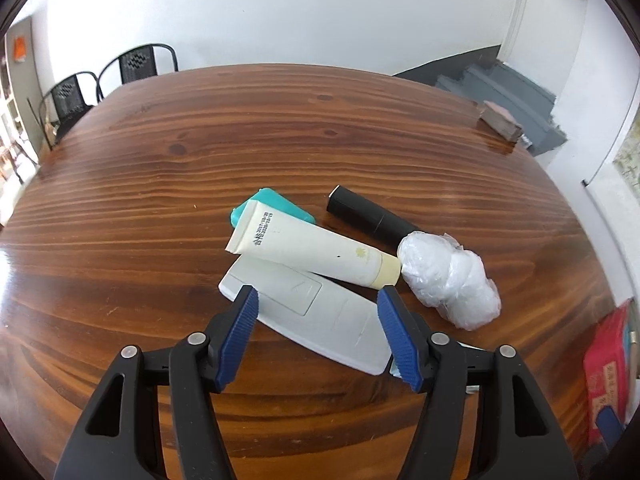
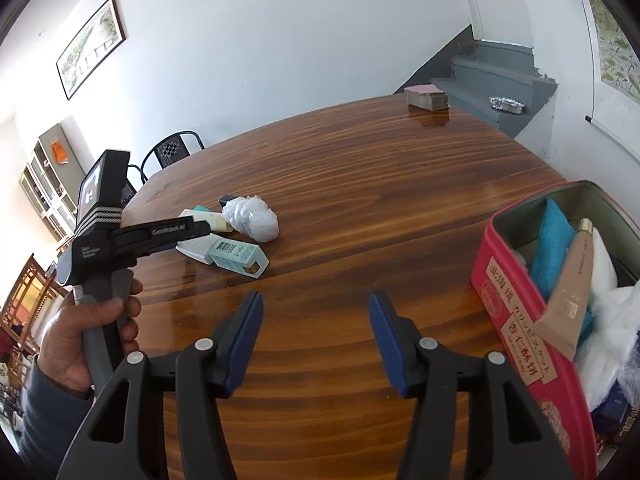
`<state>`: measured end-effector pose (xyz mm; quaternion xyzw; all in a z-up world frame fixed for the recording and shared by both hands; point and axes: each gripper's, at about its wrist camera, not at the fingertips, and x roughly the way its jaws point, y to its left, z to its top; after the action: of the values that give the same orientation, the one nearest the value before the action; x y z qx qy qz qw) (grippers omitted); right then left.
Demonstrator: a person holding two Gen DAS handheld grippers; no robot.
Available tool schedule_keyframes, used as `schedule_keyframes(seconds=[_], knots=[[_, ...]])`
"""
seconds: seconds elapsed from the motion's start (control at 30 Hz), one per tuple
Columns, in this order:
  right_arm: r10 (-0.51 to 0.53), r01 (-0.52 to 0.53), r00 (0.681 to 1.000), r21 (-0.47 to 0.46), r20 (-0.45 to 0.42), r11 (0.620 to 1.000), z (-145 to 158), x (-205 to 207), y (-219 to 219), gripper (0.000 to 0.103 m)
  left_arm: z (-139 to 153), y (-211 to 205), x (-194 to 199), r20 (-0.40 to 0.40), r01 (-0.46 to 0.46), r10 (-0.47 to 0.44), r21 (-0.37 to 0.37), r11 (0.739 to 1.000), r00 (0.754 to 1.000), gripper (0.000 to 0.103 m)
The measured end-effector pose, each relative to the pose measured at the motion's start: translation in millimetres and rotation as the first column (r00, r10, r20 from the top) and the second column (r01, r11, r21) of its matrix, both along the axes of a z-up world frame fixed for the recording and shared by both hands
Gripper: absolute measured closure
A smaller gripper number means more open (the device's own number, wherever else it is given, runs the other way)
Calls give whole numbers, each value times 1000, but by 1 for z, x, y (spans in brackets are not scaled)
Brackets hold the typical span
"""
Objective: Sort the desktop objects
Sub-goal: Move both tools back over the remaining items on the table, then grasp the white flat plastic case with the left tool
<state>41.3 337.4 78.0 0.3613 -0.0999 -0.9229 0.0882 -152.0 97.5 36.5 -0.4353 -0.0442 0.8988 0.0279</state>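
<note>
A pile lies mid-table: a white remote (image 1: 320, 316), a cream tube (image 1: 316, 254) across its far end, a teal case (image 1: 280, 206) behind, a black cylinder (image 1: 368, 216) and a white plastic-wrapped bundle (image 1: 452, 280) to the right. My left gripper (image 1: 318, 300) hangs open just above the remote, one blue pad on each side and neither pressing it. The right wrist view shows that left gripper (image 2: 202, 227) over the pile, with a pale teal carton (image 2: 238, 256) beside it. My right gripper (image 2: 316, 300) stands open over bare wood, with nothing between its fingers.
A red tin box (image 2: 516, 312) at the table's right edge holds a teal cloth (image 2: 552, 248), a beige tube (image 2: 572, 288) and white plastic. A brown block (image 2: 426, 98) sits at the far corner. Black chairs (image 1: 140, 64) and grey stairs (image 2: 492, 80) stand beyond the table. A hand (image 2: 80, 344) holds the left gripper.
</note>
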Motion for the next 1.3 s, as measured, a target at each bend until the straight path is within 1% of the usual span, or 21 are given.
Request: schedule_keyframes(seconds=[0.07,0.17,0.23,0.27,0.3,0.4,0.47,0.73,0.9,1.03,1.13,1.3], knots=[[-3,3,1000,-5,-8,1000,1,1,1,34,-1,6,-1,-5,-7,6,-34,999,1000,27],[-9,9,1000,-3,-29,1000,3,5,2,30,-5,16,-2,-14,-8,6,-98,995,1000,23],[-12,12,999,-2,-37,1000,4,6,3,29,-6,16,-2,-23,2,-5,-116,993,1000,21],[-11,11,999,-5,-38,1000,5,6,3,29,-6,13,-2,-21,6,-9,-106,994,1000,19],[-9,8,999,-11,-38,1000,5,6,4,28,-6,11,-2,-17,8,-9,-99,995,1000,18],[0,-1,999,-15,-38,1000,5,7,3,28,-9,-4,0,8,25,-25,-30,999,1000,18],[5,-6,999,-15,-41,1000,6,7,3,28,-8,-12,4,13,37,-37,-14,999,999,16],[15,-15,999,-5,-37,1000,4,7,-1,28,-5,-30,19,22,67,-66,-31,997,998,15],[16,-17,999,-10,-34,1000,3,8,-3,28,-4,-33,27,28,72,-70,-69,995,997,15],[29,-29,999,-4,-30,1000,2,8,-7,28,-5,-32,25,29,53,-51,-76,996,998,15],[33,-32,999,8,-30,999,1,9,-9,28,-7,-29,17,30,41,-39,-56,998,999,15],[19,-18,999,20,-27,1000,-2,7,-8,28,-15,-30,3,31,-17,18,-40,999,999,16]])
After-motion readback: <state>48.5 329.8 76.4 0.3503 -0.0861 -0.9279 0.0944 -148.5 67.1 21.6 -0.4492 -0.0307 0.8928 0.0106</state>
